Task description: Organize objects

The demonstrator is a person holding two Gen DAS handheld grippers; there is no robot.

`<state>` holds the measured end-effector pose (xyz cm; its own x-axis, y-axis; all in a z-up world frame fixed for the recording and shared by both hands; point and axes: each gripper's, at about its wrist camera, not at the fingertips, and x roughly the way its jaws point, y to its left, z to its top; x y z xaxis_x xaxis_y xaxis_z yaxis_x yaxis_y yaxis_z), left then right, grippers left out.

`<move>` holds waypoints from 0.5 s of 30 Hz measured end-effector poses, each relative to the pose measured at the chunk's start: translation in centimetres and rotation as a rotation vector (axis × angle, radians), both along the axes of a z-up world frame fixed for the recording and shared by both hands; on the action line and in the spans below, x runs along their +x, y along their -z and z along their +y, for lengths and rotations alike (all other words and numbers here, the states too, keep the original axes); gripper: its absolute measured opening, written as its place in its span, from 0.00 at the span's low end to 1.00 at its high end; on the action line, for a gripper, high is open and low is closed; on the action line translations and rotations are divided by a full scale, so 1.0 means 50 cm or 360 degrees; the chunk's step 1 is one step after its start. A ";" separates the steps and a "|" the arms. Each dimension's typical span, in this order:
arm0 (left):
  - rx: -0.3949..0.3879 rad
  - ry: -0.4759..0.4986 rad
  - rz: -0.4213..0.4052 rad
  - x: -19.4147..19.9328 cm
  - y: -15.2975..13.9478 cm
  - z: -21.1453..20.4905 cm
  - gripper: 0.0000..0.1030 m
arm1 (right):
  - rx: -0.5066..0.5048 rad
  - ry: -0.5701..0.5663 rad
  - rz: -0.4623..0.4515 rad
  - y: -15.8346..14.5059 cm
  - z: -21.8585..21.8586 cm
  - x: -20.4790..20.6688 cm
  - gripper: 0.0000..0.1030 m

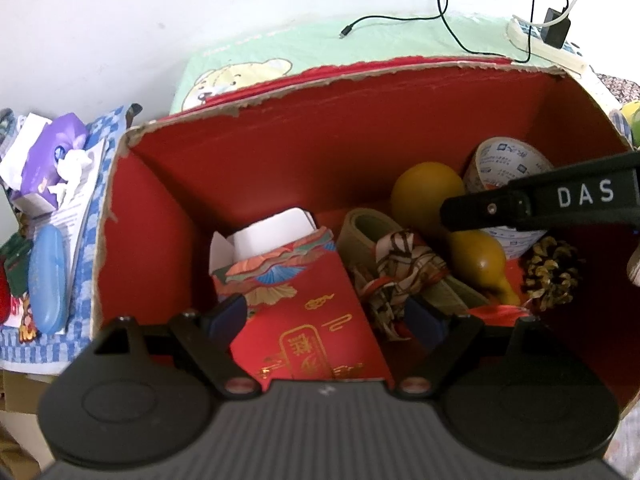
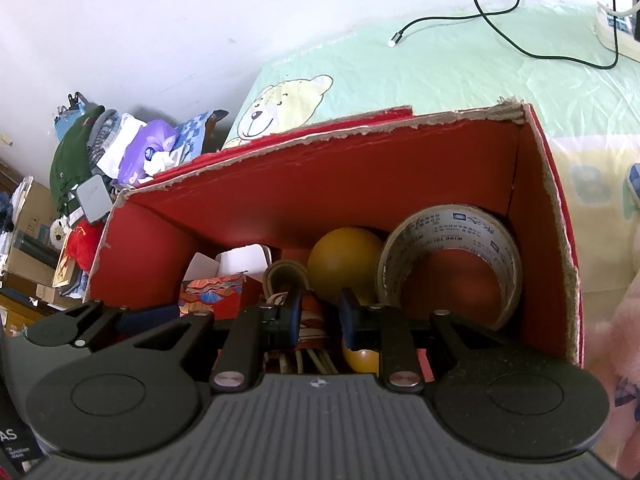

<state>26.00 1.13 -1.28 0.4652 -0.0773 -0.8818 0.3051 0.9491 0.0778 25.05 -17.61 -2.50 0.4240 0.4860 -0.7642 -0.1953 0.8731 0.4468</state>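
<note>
A red cardboard box (image 1: pixel 256 160) with torn rims holds several objects: a small red patterned carton (image 1: pixel 296 312), a patterned cloth bundle (image 1: pixel 400 276), a yellow gourd (image 1: pixel 476 256), a tape roll (image 1: pixel 508 164) and a pine cone (image 1: pixel 552 268). My left gripper (image 1: pixel 326 316) is open, its fingers on either side of the red carton. My right gripper (image 2: pixel 320 312) is inside the box (image 2: pixel 320 184), jaws part open around the cloth bundle (image 2: pixel 312 320), beside the gourd (image 2: pixel 344 264) and tape roll (image 2: pixel 452 240). I cannot tell whether it grips the bundle.
The box stands on a pale green bear-print sheet (image 2: pixel 400 80). A black cable (image 2: pixel 500 20) and a power strip (image 1: pixel 548 44) lie behind it. To the left are a tissue pack (image 1: pixel 48 160), a blue case (image 1: pixel 48 280) and piled clutter (image 2: pixel 80 160).
</note>
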 end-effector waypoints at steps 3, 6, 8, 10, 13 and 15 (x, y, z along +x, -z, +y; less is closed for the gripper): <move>0.0010 -0.0013 0.0002 0.001 0.002 0.000 0.84 | 0.0005 -0.0009 0.0000 0.000 0.001 0.000 0.23; 0.0013 -0.0032 0.0001 0.000 0.003 0.000 0.84 | 0.0011 -0.0021 0.0000 -0.001 0.001 -0.001 0.23; 0.0024 -0.0052 0.0004 0.002 0.004 -0.001 0.84 | 0.0008 -0.0021 0.0001 0.000 0.001 -0.001 0.23; 0.0026 -0.0054 0.0008 0.002 0.004 0.000 0.84 | 0.0007 -0.0019 0.0000 0.000 0.001 -0.001 0.23; 0.0026 -0.0064 0.0009 0.003 0.004 0.000 0.84 | -0.0003 -0.0010 -0.0007 -0.001 0.002 -0.002 0.23; 0.0026 -0.0068 0.0012 0.003 0.005 0.001 0.84 | -0.0010 -0.0012 -0.0001 -0.001 0.003 -0.001 0.23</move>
<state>26.17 1.20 -1.53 0.4613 -0.0432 -0.8862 0.2647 0.9600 0.0910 25.00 -17.45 -2.46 0.4210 0.4842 -0.7670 -0.2022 0.8744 0.4410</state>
